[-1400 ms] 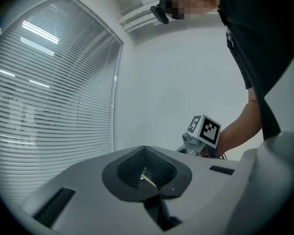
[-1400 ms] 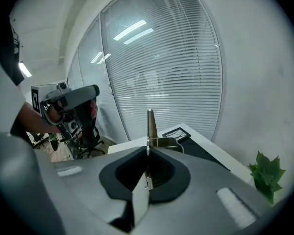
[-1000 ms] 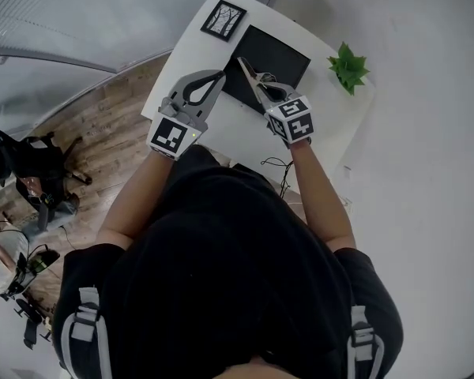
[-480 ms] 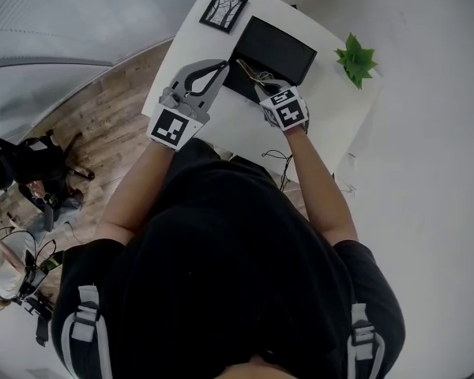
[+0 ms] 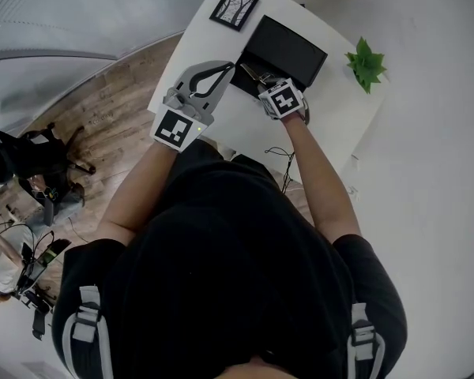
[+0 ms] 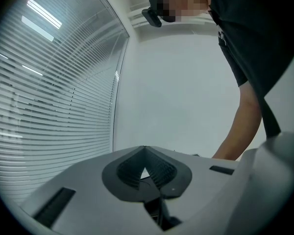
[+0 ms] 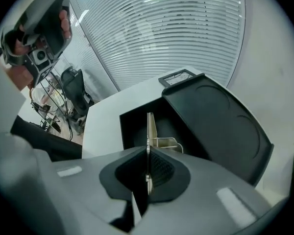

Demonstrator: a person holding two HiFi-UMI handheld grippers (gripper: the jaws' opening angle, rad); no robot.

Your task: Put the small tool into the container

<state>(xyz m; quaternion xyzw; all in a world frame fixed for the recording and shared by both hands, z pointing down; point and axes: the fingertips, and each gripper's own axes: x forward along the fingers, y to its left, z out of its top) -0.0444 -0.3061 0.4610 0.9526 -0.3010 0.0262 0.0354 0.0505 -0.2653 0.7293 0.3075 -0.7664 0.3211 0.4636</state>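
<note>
Metal implement (image 7: 150,124) edge-up, tip over container (image 7: 133,131)

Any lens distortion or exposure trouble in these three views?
Head view: heavy fisheye, the white table edges bow. Left gripper view: black corners, the window blinds curve. Right gripper view: the black box interior is underexposed, yet the small metal tool in the right tongs reads clearly.

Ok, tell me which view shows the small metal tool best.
Right gripper view: the thin pale metal tool sits clamped in the right claw, tip over the open black box. Head view shows only a tiny sliver; left gripper view misses it.
</note>
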